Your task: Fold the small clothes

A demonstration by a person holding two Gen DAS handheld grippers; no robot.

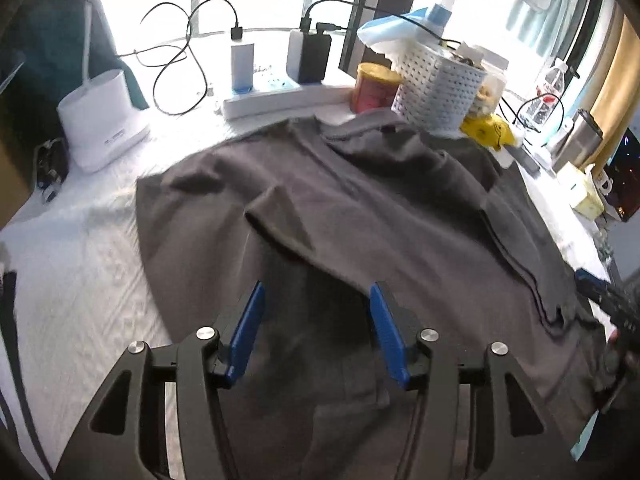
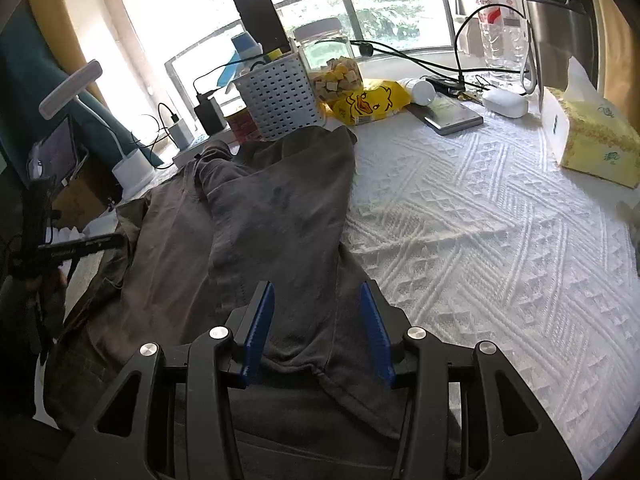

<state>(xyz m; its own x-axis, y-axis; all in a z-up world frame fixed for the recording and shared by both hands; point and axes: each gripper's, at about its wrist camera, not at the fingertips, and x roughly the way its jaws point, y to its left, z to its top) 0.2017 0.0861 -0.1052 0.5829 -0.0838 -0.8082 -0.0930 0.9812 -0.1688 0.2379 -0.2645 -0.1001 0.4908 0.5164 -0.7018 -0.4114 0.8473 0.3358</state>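
A dark grey T-shirt (image 1: 360, 208) lies spread on the white textured tablecloth (image 1: 80, 264), its right side folded inward with a hem ridge running down the right. My left gripper (image 1: 316, 300) is open just above the shirt's near part, holding nothing. In the right wrist view the same shirt (image 2: 260, 220) lies rumpled to the left, and my right gripper (image 2: 316, 300) is open over its near edge, cloth between the blue pads (image 2: 260, 320) but not pinched. The other gripper shows at the left edge (image 2: 48, 248).
At the back stand a white basket (image 1: 436, 88), a red jar (image 1: 372, 88), a power strip with chargers (image 1: 280, 96) and a white lamp base (image 1: 100, 120). A tissue box (image 2: 592, 136), yellow duck bag (image 2: 368, 104), bottle (image 2: 500, 20) and bare tablecloth (image 2: 480, 220) lie right.
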